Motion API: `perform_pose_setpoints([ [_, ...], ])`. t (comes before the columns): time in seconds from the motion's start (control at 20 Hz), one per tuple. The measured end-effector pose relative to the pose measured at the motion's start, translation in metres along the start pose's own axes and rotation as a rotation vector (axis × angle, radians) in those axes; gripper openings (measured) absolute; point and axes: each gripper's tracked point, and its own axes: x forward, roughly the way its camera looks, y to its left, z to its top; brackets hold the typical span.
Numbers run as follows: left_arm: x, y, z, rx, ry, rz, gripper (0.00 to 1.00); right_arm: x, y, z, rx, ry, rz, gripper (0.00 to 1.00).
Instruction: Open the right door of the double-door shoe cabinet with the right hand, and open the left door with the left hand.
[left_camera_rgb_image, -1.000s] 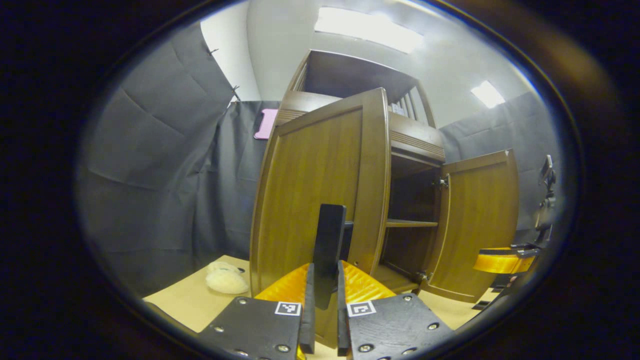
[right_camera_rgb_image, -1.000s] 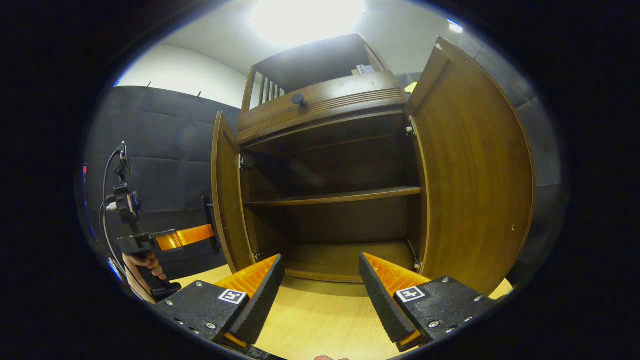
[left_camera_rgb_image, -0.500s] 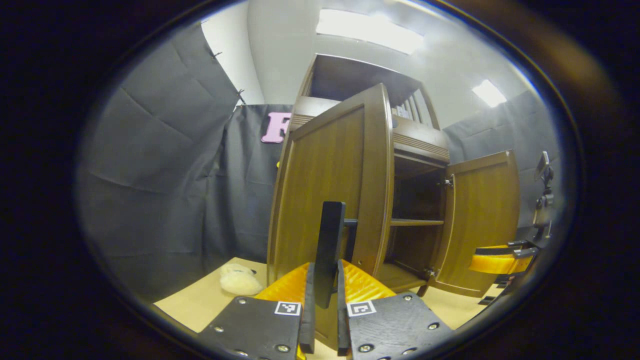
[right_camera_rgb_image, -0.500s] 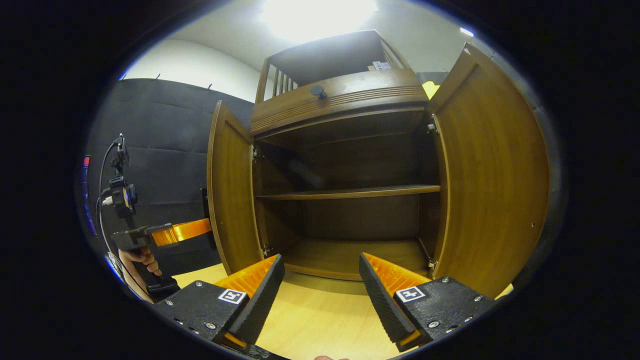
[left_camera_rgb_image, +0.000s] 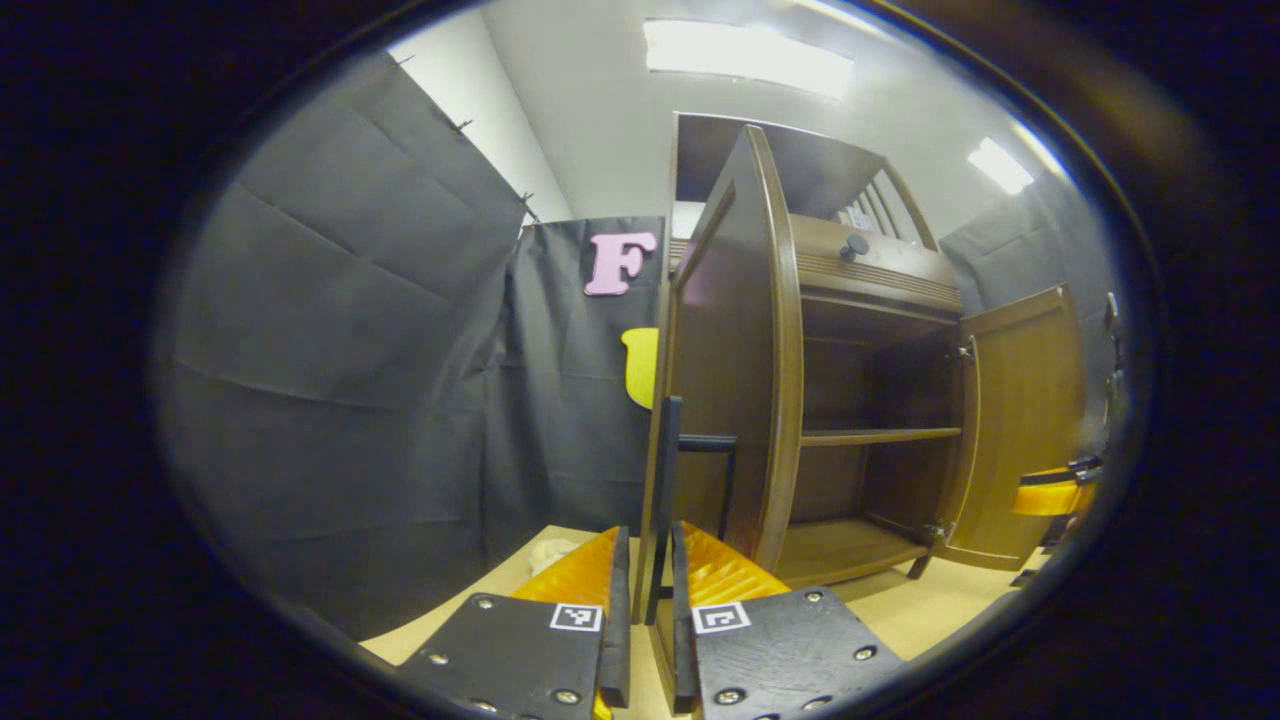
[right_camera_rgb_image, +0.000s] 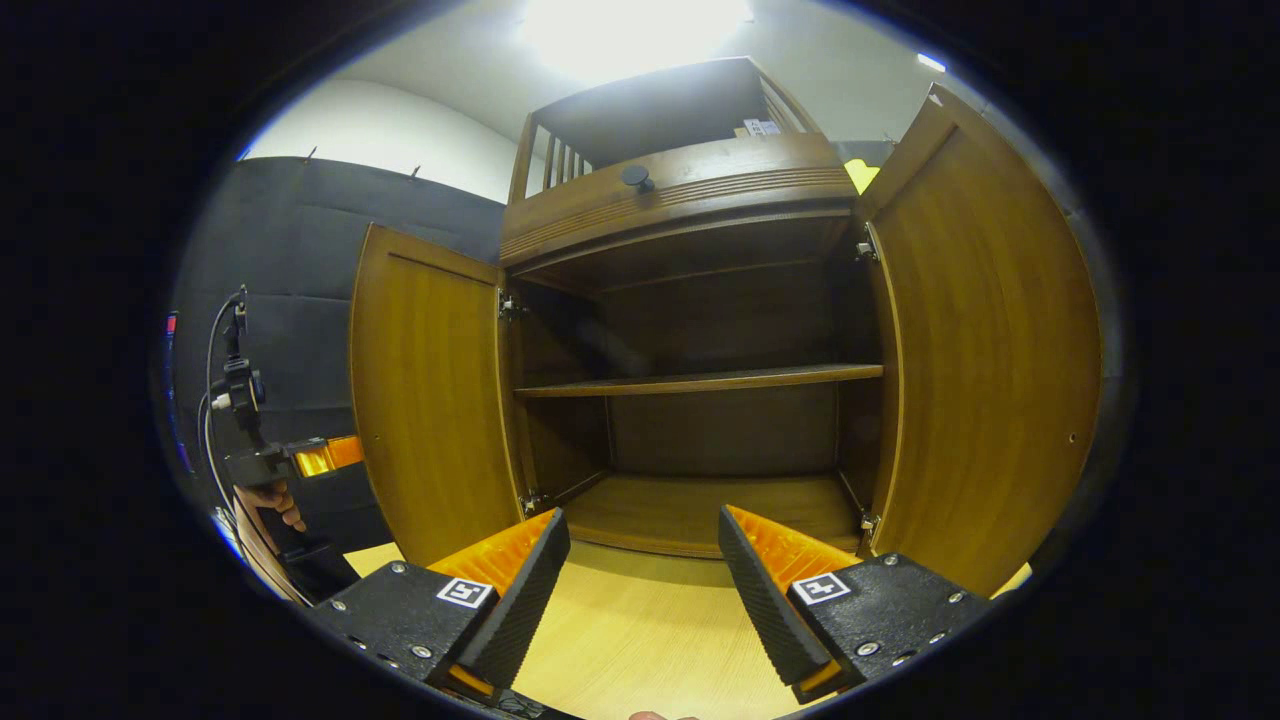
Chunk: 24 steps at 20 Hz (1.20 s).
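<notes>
Left gripper (left_camera_rgb_image: 646, 640), fingers clamped on the black bar handle (left_camera_rgb_image: 668, 480), has swung the brown wooden left door (right_camera_rgb_image: 430, 390) wider (nearly done); right gripper (right_camera_rgb_image: 640, 590) gapes before the open right door (right_camera_rgb_image: 985, 350).

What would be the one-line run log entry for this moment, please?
left gripper: shut on left door handle | right gripper: open, free | left door: open | right door: open

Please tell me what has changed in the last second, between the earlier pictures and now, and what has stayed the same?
The left door has swung further open, pulled by the left gripper, which stays shut on the door's black handle. In the right gripper view, more of the door's inner face shows now. The right door stayed wide open, and the right gripper stayed open, holding nothing, in front of the cabinet's shelf.
</notes>
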Motion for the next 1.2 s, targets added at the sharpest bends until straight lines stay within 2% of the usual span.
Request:
perform_pose_setpoints([
  [0.05, -0.003, 0.017, 0.001, 0.003, -0.006, 0.017, 0.12, -0.001, 0.0, 0.001, 0.001, -0.002, -0.001, 0.91],
  [0.1, -0.007, 0.031, 0.002, 0.005, -0.007, 0.02, 0.17, -0.002, 0.0, 0.002, 0.002, -0.006, -0.003, 0.93],
  [0.15, -0.008, 0.036, 0.003, -0.005, -0.01, 0.015, 0.18, -0.003, -0.001, 0.004, 0.002, -0.011, -0.006, 0.93],
  [0.25, -0.01, 0.042, 0.002, -0.038, -0.013, 0.014, 0.18, -0.004, -0.004, 0.004, 0.004, -0.016, -0.012, 0.91],
  [0.3, -0.009, 0.044, 0.001, -0.047, -0.02, 0.021, 0.12, -0.005, -0.005, 0.004, 0.006, -0.016, -0.016, 0.91],
  [0.35, -0.011, 0.046, 0.001, -0.052, -0.024, 0.031, 0.18, -0.006, -0.007, 0.003, 0.006, -0.015, -0.021, 0.91],
  [0.4, -0.014, 0.047, 0.001, -0.057, -0.026, 0.044, 0.18, -0.007, -0.009, 0.003, 0.007, -0.014, -0.025, 0.93],
  [0.45, -0.017, 0.048, 0.001, -0.064, -0.027, 0.058, 0.12, -0.008, -0.011, 0.002, 0.008, -0.012, -0.03, 0.93],
  [0.5, -0.02, 0.051, -0.001, -0.066, -0.026, 0.083, 0.12, -0.009, -0.013, 0.001, 0.008, -0.011, -0.033, 0.93],
  [0.55, -0.023, 0.056, -0.001, -0.06, -0.024, 0.123, 0.18, -0.01, -0.015, 0.0, 0.007, -0.011, -0.038, 0.93],
  [0.65, -0.034, 0.06, 0.001, -0.04, -0.02, 0.163, 0.18, -0.013, -0.021, -0.001, 0.008, -0.014, -0.049, 0.93],
  [0.7, -0.037, 0.06, 0.007, -0.031, -0.028, 0.165, 0.12, -0.013, -0.025, 0.0, 0.009, -0.016, -0.053, 0.93],
  [0.75, -0.04, 0.057, 0.012, -0.018, -0.038, 0.165, 0.12, -0.014, -0.027, 0.0, 0.012, -0.018, -0.058, 0.91],
  [0.8, -0.045, 0.053, 0.017, -0.001, -0.047, 0.167, 0.18, -0.014, -0.03, 0.0, 0.015, -0.019, -0.062, 0.93],
  [0.95, -0.064, 0.033, 0.041, 0.072, -0.091, 0.171, 0.12, -0.018, -0.041, -0.001, 0.017, -0.02, -0.079, 0.91],
  [1.05, -0.076, 0.018, 0.056, 0.114, -0.128, 0.155, 0.23, -0.02, -0.049, -0.001, 0.011, -0.024, -0.097, 0.91],
  [1.2, -0.088, 0.012, 0.059, 0.136, -0.157, 0.127, 0.19, -0.021, -0.057, 0.005, 0.0, -0.032, -0.107, 0.93],
])
